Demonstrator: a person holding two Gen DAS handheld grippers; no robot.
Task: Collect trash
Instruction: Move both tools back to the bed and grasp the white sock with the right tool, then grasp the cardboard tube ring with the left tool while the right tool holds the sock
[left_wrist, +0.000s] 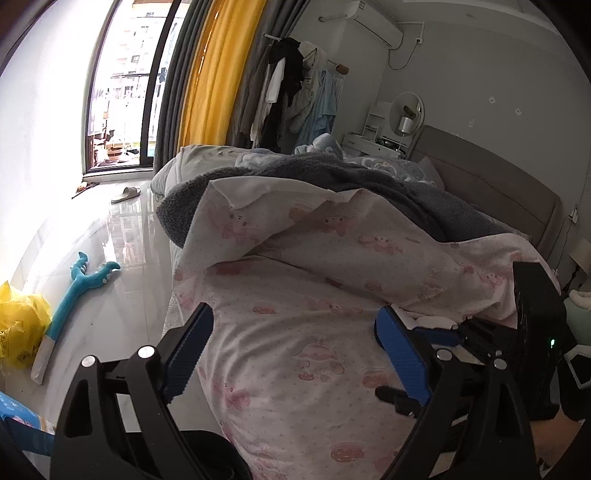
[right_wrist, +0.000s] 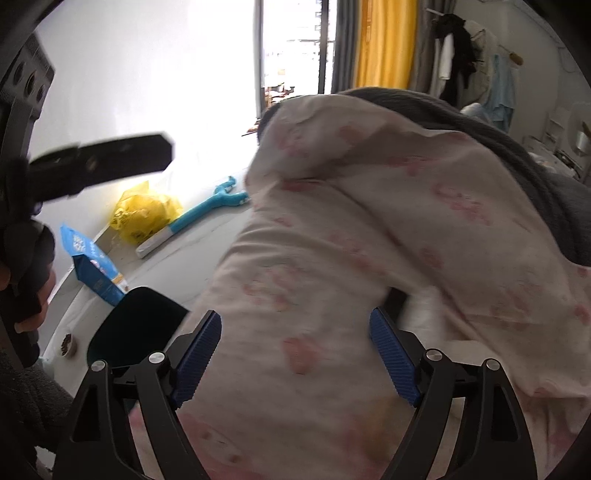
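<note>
Both released: left tool (left_wrist: 291, 354) and right tool (right_wrist: 295, 354) gaped over the pink-printed quilt (left_wrist: 295, 295), nothing pinched; yellow plastic bag (right_wrist: 142, 214) and blue packet (right_wrist: 94, 262) lay on the floor left of that quilt, nearer the left tool.

Both wrist views close over pink-printed quilt (left_wrist: 295, 295), facing window (shared: yellow bag (right_wrist: 144, 212))

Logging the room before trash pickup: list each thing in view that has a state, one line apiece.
left claw: open, empty, over the quilt
right claw: open, empty
pink-print quilt: rumpled on the bed
grey blanket: bunched behind the quilt
yellow plastic bag: crumpled on the floor
blue packet: lying on the floor
curtains: drawn aside
</note>
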